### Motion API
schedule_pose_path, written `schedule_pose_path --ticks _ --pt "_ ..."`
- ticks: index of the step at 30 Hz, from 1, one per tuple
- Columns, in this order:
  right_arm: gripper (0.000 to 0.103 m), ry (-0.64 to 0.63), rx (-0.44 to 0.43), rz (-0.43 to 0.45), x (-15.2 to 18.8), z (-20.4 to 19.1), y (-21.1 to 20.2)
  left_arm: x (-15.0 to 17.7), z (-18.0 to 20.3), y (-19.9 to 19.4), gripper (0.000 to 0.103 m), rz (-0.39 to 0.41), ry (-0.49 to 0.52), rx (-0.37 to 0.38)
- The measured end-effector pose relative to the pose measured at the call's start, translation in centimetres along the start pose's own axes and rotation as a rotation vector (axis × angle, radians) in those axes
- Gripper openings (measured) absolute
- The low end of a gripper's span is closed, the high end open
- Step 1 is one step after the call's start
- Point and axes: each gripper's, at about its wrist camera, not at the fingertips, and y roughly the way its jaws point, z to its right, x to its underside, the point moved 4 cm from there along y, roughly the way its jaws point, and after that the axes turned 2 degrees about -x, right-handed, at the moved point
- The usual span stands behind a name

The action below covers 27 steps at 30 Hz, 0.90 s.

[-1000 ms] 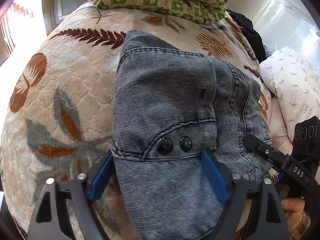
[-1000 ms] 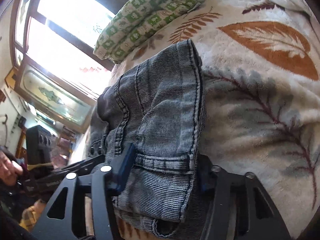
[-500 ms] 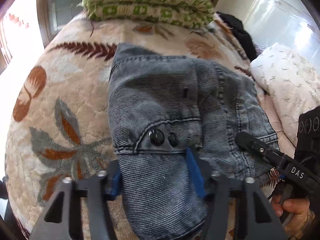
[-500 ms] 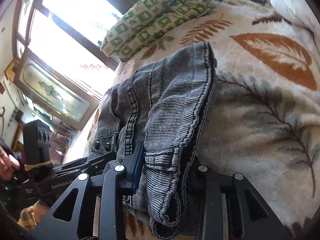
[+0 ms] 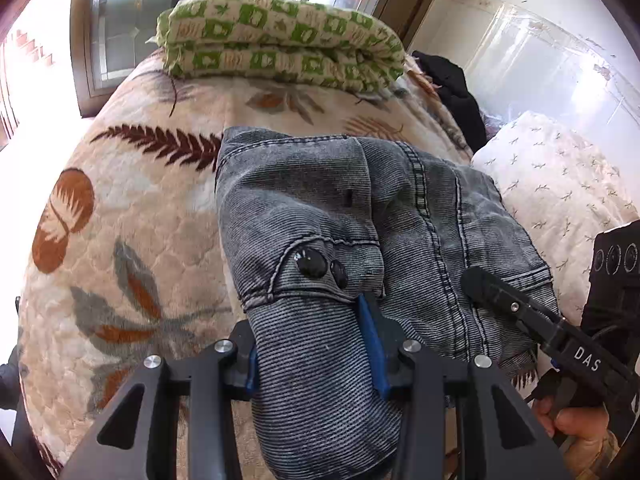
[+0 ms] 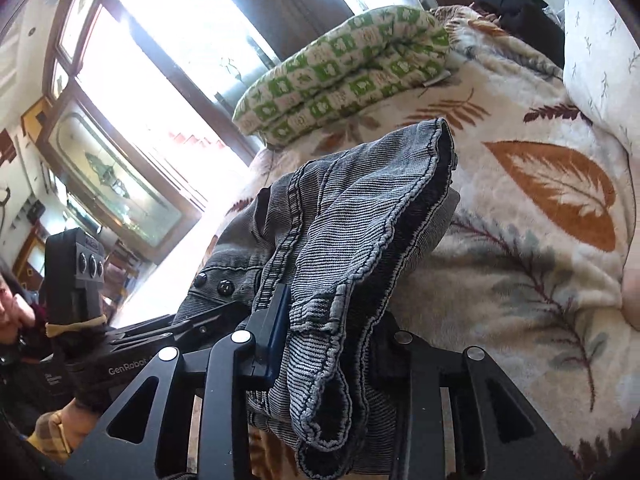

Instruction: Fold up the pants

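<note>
Nearest, left gripper [image 5: 312, 344] clamped onto a bunched fold of the grey denim pants [image 5: 320, 216], blue-padded fingers [image 5: 370, 344] pressed against the cloth on both sides. Likewise right gripper [image 6: 324, 344] closed on a gathered hem of the same pants [image 6: 360, 216], fabric spilling down between the black fingers. Just beyond the left grip, two dark buttons [image 5: 320, 266] beside a pocket seam. Farther out, pants lying folded in a heap on the leaf-patterned blanket [image 5: 132, 208]. Right of that, a white pillow [image 5: 560, 184]. At the far end, a folded green-checked quilt [image 5: 280, 36] below the window [image 6: 168, 52].
</note>
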Motion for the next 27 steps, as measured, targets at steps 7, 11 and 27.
schedule_pose_path --ticks 7,11,27 --pt "0.030 0.001 -0.003 0.020 -0.8 -0.2 -0.5 -1.0 0.6 -1.0 0.044 0.016 0.024 -0.001" --pt "0.030 0.001 0.001 0.020 -1.3 0.0 -0.3 -1.7 0.9 -1.0 0.044 0.020 0.041 -0.009" --pt "0.031 -0.047 0.022 0.011 -5.1 1.0 2.1 -5.7 0.7 0.6 0.044 0.039 0.073 -0.034"
